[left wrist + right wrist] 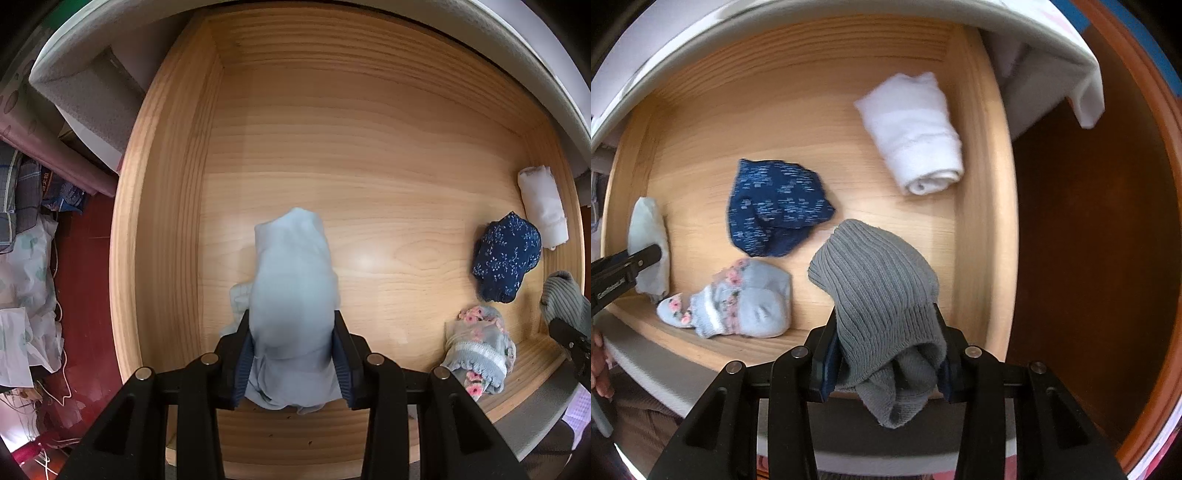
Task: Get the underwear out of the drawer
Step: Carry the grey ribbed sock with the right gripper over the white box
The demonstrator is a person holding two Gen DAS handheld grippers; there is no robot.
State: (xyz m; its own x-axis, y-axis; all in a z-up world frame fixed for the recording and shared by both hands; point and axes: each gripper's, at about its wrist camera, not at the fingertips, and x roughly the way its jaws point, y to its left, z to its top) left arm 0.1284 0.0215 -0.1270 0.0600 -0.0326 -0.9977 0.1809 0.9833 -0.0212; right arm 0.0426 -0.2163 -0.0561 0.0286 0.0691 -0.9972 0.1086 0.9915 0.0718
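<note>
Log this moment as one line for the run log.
left claw: shut on pale blue cloth garment | right claw: shut on grey ribbed knit garment | three bundles left in wooden drawer

Drawer (166, 221) left and middle floor bare; folded garments (775, 210) crowd right side.

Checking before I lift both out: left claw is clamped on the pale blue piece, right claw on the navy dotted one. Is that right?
Not quite. The right claw is clamped on the grey ribbed knit piece; the navy dotted one lies loose on the drawer floor, as the right wrist view shows. The left claw does hold the pale blue piece.
</note>
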